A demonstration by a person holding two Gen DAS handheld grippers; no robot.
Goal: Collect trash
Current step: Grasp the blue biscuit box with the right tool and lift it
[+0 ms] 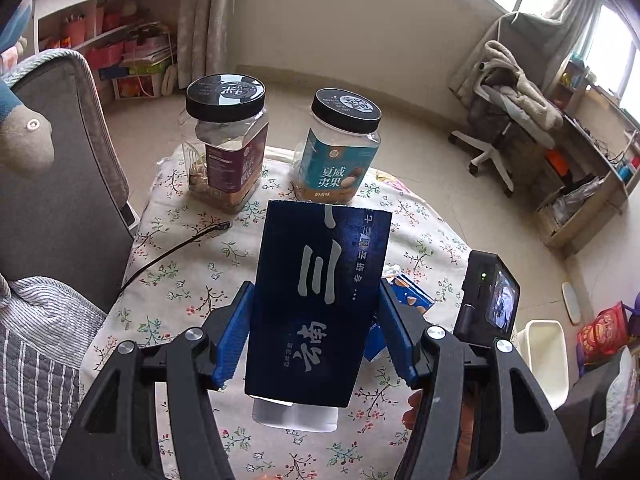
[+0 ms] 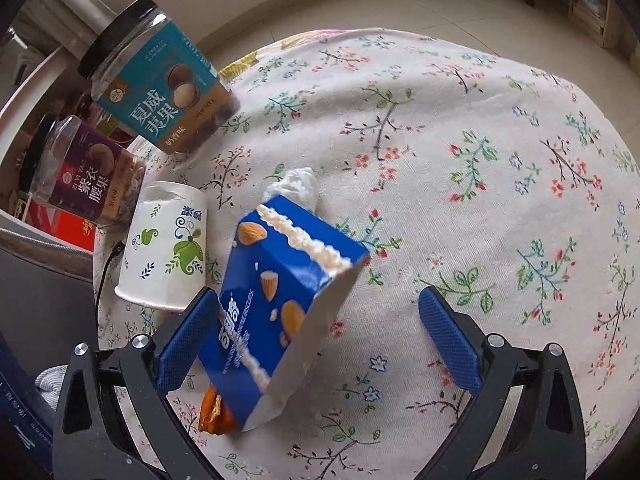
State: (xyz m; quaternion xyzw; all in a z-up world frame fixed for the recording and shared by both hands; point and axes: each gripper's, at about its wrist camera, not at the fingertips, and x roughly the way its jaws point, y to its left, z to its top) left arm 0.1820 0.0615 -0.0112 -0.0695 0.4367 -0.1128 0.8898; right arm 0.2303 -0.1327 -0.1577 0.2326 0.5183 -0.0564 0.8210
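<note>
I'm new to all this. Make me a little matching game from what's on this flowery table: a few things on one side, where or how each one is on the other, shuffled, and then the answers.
Things:
1. dark blue box
2. paper cup
3. teal-label jar
4. orange peel

States:
A. lying on its side on the cloth
B. standing upright with its black lid on
C. gripped between the left tool's pads, above the table
D. poking out from under the bright blue biscuit box

Pairs: 1-C, 2-A, 3-B, 4-D
</note>
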